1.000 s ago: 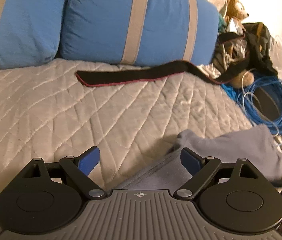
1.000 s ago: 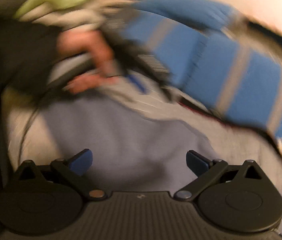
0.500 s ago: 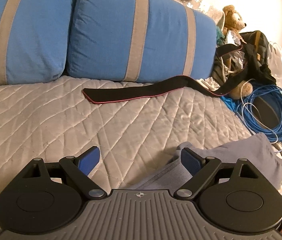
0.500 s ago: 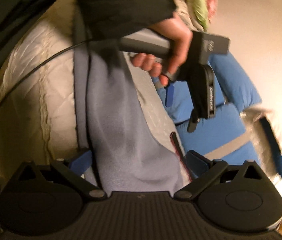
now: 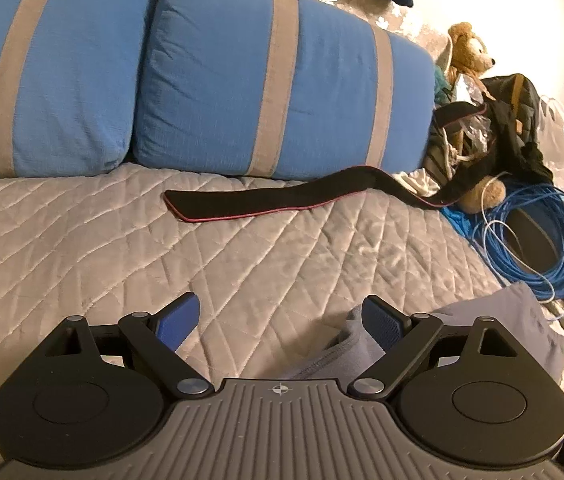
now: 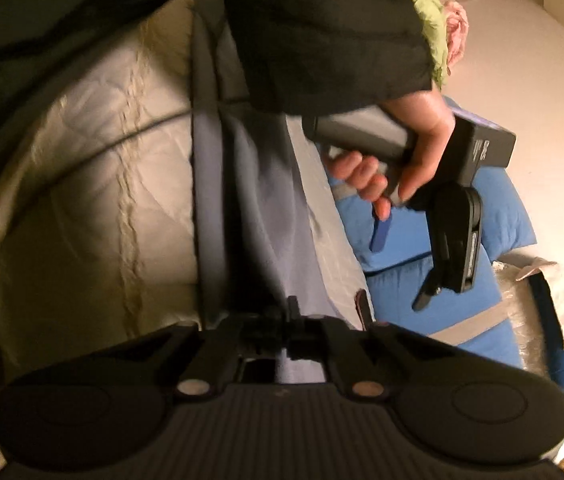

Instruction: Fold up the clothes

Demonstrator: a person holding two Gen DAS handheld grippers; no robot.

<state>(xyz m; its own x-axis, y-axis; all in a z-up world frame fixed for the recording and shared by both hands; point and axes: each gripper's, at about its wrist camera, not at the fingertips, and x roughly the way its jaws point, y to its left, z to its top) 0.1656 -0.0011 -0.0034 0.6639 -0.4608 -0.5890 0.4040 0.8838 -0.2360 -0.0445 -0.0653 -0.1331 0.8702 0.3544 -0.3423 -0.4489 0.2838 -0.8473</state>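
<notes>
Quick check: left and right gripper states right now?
Left gripper: open, holding nothing.
Right gripper: shut on the grey garment.

The left black two-finger gripper with blue pads (image 5: pixel 279 322) has its jaws spread wide, nothing between them. In the right wrist view the person's bare left hand (image 6: pixel 398 164), emerging from a dark sleeve, wraps around that gripper's grey handle (fingers curled under it). The right black two-finger gripper (image 6: pixel 288 322) has its jaws drawn together at the centre, apparently pinching the grey-blue fabric garment (image 6: pixel 257 200), though blur hides the contact itself.
</notes>
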